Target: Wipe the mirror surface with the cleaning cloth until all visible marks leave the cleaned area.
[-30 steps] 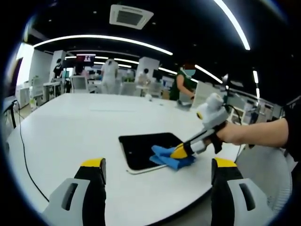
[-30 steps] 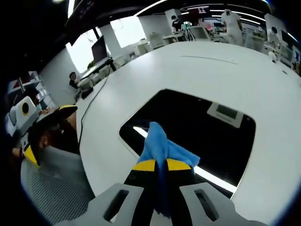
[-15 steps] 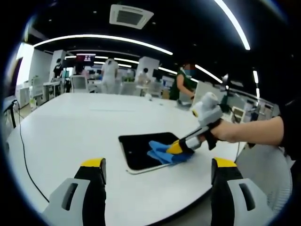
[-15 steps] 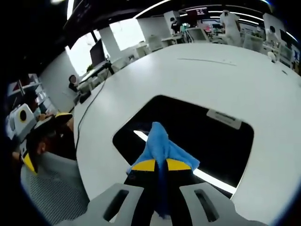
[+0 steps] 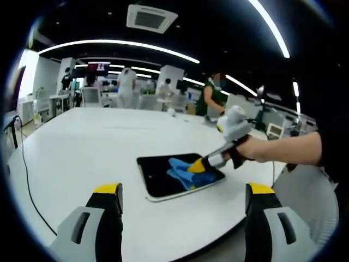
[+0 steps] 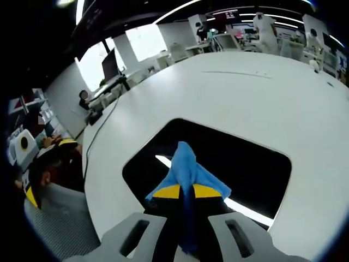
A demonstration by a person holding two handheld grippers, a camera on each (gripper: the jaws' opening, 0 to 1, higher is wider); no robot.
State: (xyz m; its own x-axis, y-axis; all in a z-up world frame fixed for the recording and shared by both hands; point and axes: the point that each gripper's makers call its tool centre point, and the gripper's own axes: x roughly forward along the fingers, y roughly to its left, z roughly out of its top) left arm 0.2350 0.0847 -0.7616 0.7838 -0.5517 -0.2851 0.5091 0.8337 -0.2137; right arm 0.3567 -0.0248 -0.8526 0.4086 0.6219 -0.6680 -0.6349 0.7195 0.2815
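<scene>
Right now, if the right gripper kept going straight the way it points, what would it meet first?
Probably the mirror. The right gripper is shut on the blue cloth, whose tip leads over the dark glass. Beyond it lies the white table, though depth is hard to judge.

The mirror lies flat on the table, at 5 o'clock from table centre. The cleaning cloth rests on the mirror, toward its 3 o'clock edge.
</scene>
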